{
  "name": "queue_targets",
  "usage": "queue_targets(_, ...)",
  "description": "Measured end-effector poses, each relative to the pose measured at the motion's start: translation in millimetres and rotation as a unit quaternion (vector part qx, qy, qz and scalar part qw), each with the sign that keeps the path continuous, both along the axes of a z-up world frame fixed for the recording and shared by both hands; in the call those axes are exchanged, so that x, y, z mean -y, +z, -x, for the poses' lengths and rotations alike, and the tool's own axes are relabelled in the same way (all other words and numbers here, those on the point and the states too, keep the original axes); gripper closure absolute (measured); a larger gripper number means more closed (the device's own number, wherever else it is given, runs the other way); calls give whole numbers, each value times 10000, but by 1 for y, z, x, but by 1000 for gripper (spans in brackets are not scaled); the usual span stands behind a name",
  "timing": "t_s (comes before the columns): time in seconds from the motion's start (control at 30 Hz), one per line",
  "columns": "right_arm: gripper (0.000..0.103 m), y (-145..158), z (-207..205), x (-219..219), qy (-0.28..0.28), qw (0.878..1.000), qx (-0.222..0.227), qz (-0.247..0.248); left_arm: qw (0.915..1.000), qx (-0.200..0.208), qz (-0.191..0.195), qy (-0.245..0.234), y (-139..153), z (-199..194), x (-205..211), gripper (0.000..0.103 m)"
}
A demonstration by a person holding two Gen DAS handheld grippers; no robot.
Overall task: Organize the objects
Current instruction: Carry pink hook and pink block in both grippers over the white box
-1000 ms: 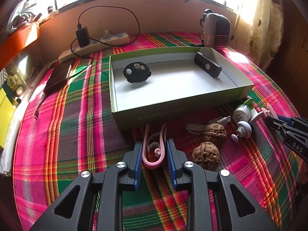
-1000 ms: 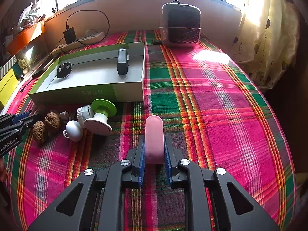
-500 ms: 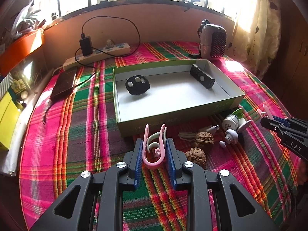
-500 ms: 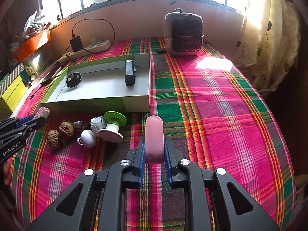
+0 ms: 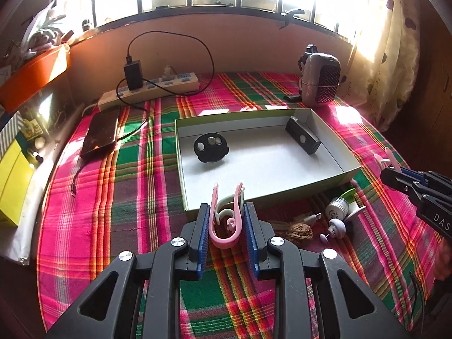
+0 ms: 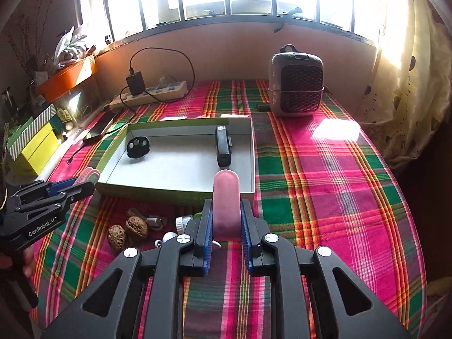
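My left gripper (image 5: 226, 206) is shut on a pink U-shaped clip (image 5: 223, 241) with a white hook inside, held above the plaid cloth just in front of the green box (image 5: 282, 195). My right gripper (image 6: 226, 202) is shut on a pink oblong piece (image 6: 226, 189), held above the box's near right corner (image 6: 248, 190). In the box lie a round black item (image 5: 210, 147) and a black bar (image 5: 302, 138). Two walnuts (image 6: 137, 226) (image 6: 115, 236), a white and green bottle (image 5: 339, 206) and a small white knob (image 5: 336, 227) lie in front of the box.
A power strip (image 5: 149, 87) with a black charger and cable lies at the back left, a dark phone (image 5: 101, 134) beside it. A small grey fan (image 6: 296, 87) stands at the back right. Yellow boxes (image 5: 14, 180) sit off the left edge; a curtain hangs at right.
Both grippers have risen with their pink items still held; the box and the loose objects look smaller and farther below.
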State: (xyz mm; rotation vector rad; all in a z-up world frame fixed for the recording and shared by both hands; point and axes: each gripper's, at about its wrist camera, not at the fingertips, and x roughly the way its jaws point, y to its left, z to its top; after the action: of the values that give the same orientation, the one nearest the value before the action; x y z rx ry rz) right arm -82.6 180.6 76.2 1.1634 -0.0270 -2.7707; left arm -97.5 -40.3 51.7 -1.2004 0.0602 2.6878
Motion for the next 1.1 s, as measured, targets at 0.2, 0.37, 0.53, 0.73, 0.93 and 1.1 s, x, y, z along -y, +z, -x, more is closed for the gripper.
queue_targets(0.2, 84, 5, 26, 14, 183, 9997, 55, 146, 10000, -20, -52, 35, 3, 15, -3, 82)
queue_targets(0.37, 84, 9, 50, 31, 354, 9993, 22, 81, 9999, 58, -127, 87, 0, 29, -4, 81)
queue_targets(0.53, 84, 6, 77, 43, 434, 9989, 130, 104, 9997, 118, -144, 134, -5, 41, -6, 82)
queue_targets(0.73, 84, -6, 109, 59, 497, 9982, 305, 114, 9994, 249, -156, 207, -17, 54, -6, 82)
queue_targets(0.93, 84, -25, 133, 74, 573, 9968, 549, 60, 9989, 378, -150, 249, -29, 67, -6, 82)
queue_targets(1.1, 84, -34, 150, 81, 626, 9954, 716, 103, 9987, 433, -96, 248, -34, 74, -7, 82)
